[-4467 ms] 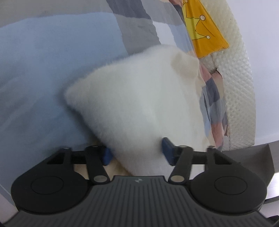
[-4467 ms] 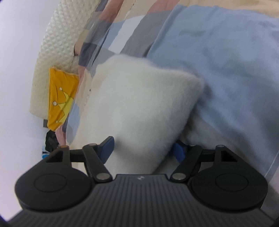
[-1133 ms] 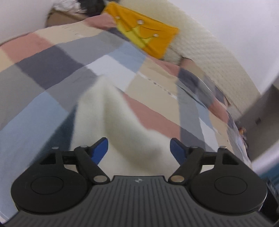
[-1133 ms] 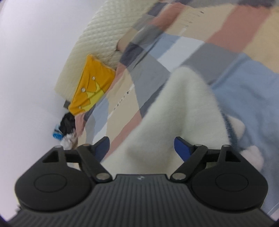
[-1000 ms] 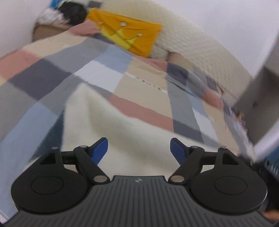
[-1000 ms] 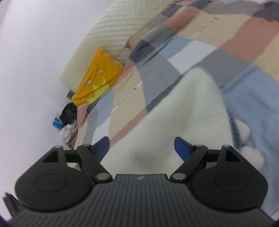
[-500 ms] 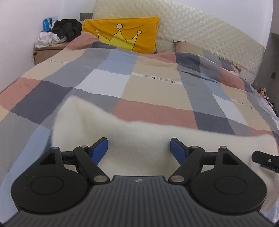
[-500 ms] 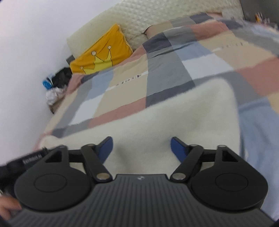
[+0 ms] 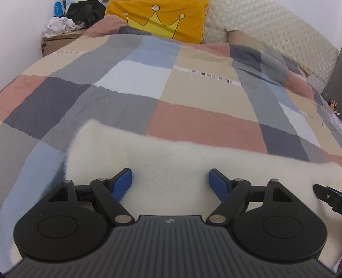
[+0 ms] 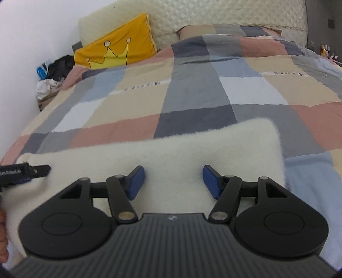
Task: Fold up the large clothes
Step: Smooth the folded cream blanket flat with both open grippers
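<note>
White lettering on the left gripper point(image 10: 25, 172) and print on the quilt point(image 9: 213, 74) are too blurred to read

Quilt: a patchwork quilt point(image 9: 192, 89) in grey, tan, pink, white and pale blue squares covers the bed, with a strip of printed lettering across one seam.
Pillow: a yellow pillow point(image 9: 162, 19) with a crown drawing leans at the head of the bed, its lower edge tucked behind the quilt.
Headboard: a cream quilted headboard point(image 10: 213, 15) stands behind the pillow.
Bedside: a bedside cabinet point(image 9: 55, 41) sits beside the bed's head, against the wall.
On it: a pile of clothes point(image 9: 70, 18), black and white, with a blue bottle point(image 10: 41, 72) next to it.
</note>
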